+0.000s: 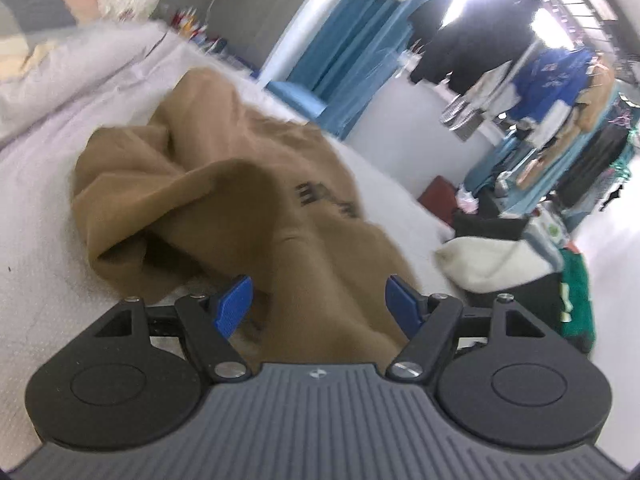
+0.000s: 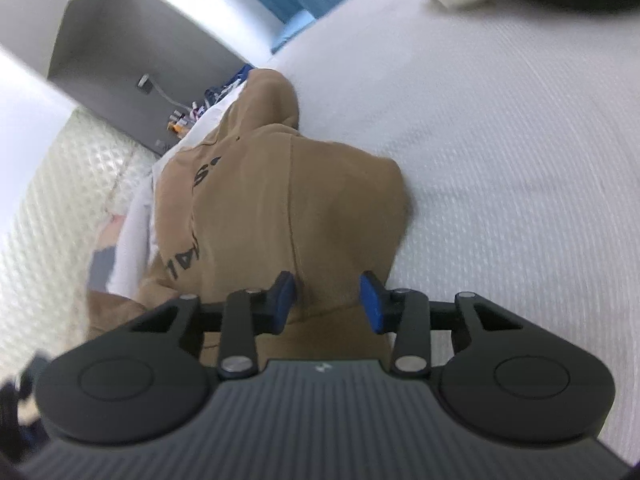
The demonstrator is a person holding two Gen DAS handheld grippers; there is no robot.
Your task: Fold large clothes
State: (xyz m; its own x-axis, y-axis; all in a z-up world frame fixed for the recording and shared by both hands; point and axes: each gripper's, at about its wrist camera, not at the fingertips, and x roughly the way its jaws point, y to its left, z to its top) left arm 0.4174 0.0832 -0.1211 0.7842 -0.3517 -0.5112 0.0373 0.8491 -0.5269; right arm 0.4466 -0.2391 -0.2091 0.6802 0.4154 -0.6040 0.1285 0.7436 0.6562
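A tan sweatshirt [image 1: 256,184] with dark lettering lies rumpled on the white bed [image 1: 48,264]. One part of it runs back under my left gripper [image 1: 320,304], whose blue pads [image 1: 236,304] stand wide apart above the cloth without touching it. In the right wrist view the same sweatshirt [image 2: 280,184] stretches away from my right gripper [image 2: 328,304]. Its pads [image 2: 372,304] are set closer together, with the near edge of the cloth lying between them, and I see no pinch on the fabric.
A white garment [image 1: 492,260] and green and dark clothes sit at the bed's right edge. A rack of hanging clothes [image 1: 552,92] stands beyond it, with blue curtains [image 1: 340,52] behind. A grey wall [image 2: 132,48] and small bottles lie past the sweatshirt's far end.
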